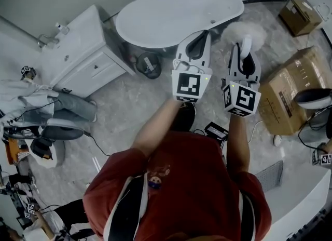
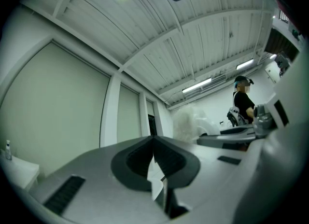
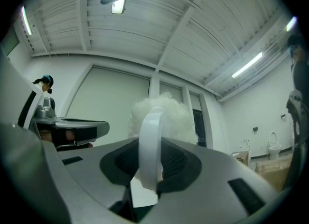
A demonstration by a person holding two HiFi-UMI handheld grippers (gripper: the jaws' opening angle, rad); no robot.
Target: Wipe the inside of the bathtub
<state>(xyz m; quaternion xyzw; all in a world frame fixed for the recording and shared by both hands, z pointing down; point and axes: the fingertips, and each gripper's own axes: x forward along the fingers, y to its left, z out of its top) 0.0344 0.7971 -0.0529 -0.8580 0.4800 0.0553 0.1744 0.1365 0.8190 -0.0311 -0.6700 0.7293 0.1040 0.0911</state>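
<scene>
The white oval bathtub point(image 1: 166, 19) stands on the floor ahead of me, beyond both grippers. My right gripper point(image 1: 245, 48) is shut on the white loop handle point(image 3: 149, 143) of a fluffy white duster point(image 1: 244, 31), whose head puffs out past the jaws point(image 3: 164, 114). My left gripper point(image 1: 198, 36) is held beside it, jaws shut with nothing between them point(image 2: 154, 158). Both grippers are tilted upward, so their views show walls and ceiling, not the tub. The duster point(image 2: 189, 121) also shows in the left gripper view.
A white vanity cabinet point(image 1: 83, 53) stands left of the tub, with a round black object point(image 1: 149, 64) on the floor between them. Cardboard boxes point(image 1: 290, 92) point(image 1: 301, 15) lie to the right. A seated person point(image 1: 57, 110) is at the left, cables on the floor.
</scene>
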